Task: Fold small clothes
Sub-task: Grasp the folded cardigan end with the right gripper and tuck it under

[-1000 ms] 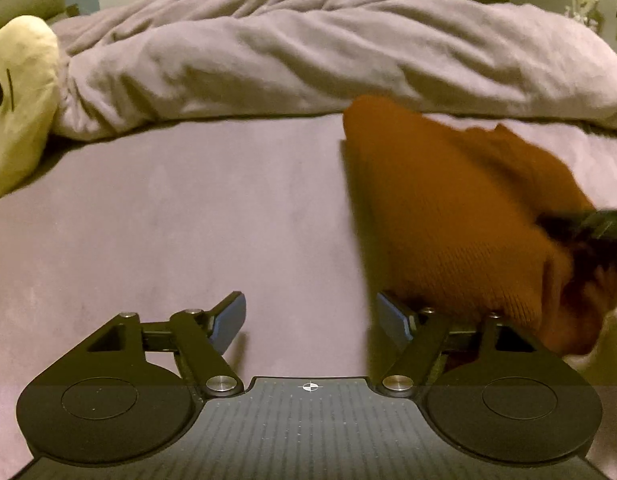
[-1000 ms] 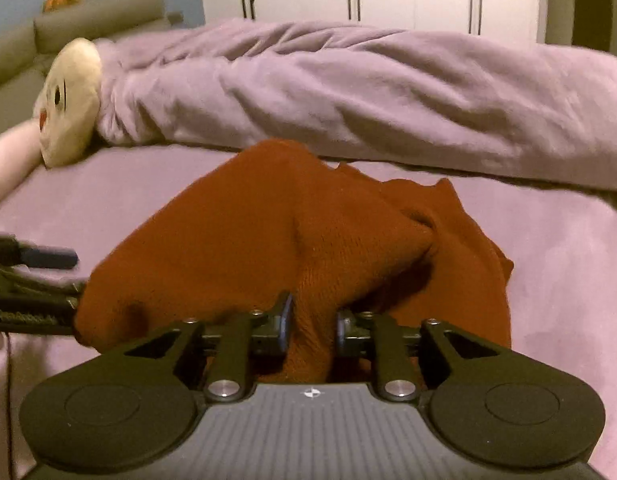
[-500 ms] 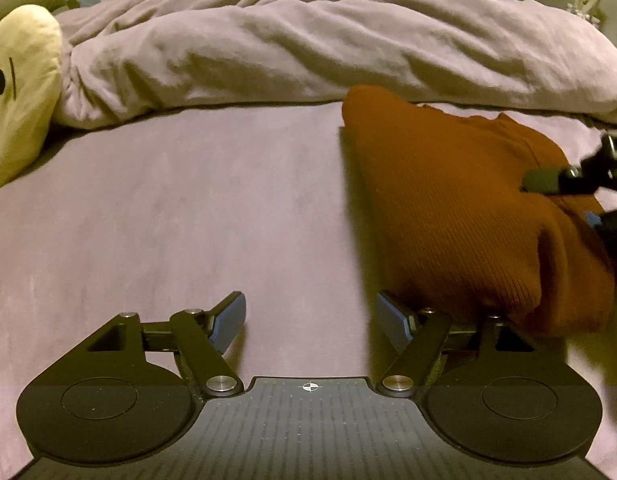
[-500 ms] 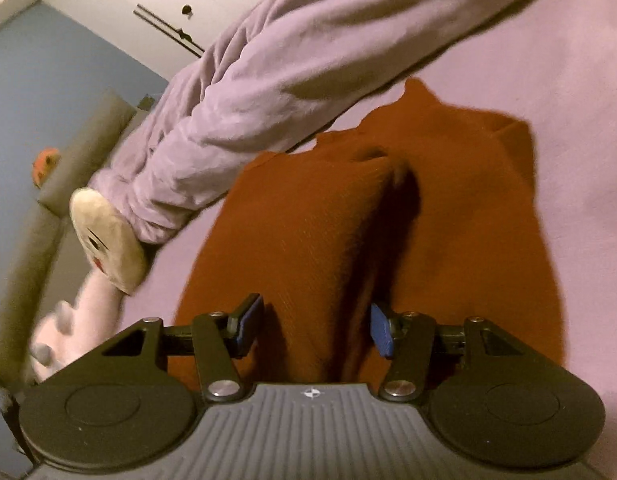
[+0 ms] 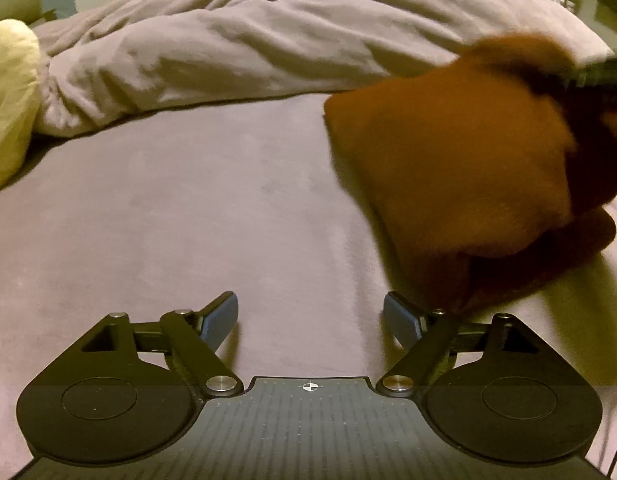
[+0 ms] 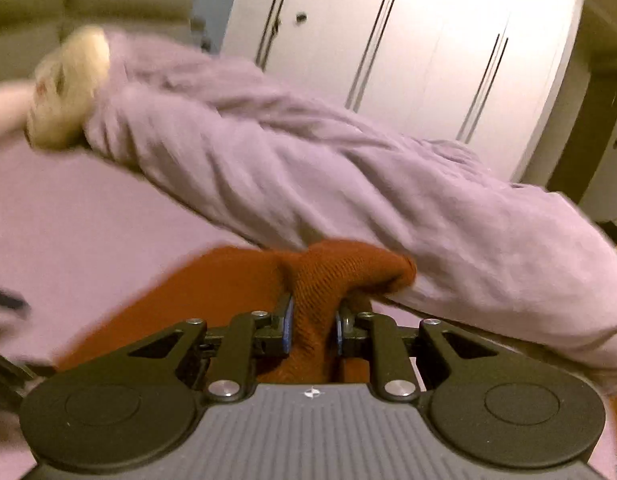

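A rust-orange knitted garment (image 5: 460, 160) lies on the mauve bed sheet (image 5: 188, 208) at the right, blurred and partly lifted. My left gripper (image 5: 310, 316) is open and empty, low over the sheet, with the garment's near corner just beyond its right finger. My right gripper (image 6: 311, 326) is shut on a bunched fold of the garment (image 6: 332, 276) and holds it raised. It shows as a dark blurred bar at the upper right of the left wrist view (image 5: 596, 74).
A rumpled mauve duvet (image 5: 268, 44) lies across the back of the bed. A cream plush toy (image 5: 8, 96) sits at the far left. White wardrobe doors (image 6: 408, 48) stand behind the bed.
My right gripper went from open around the garment to shut on a fold and lifted it up and back. The garment's right side rose. My left gripper stayed put.
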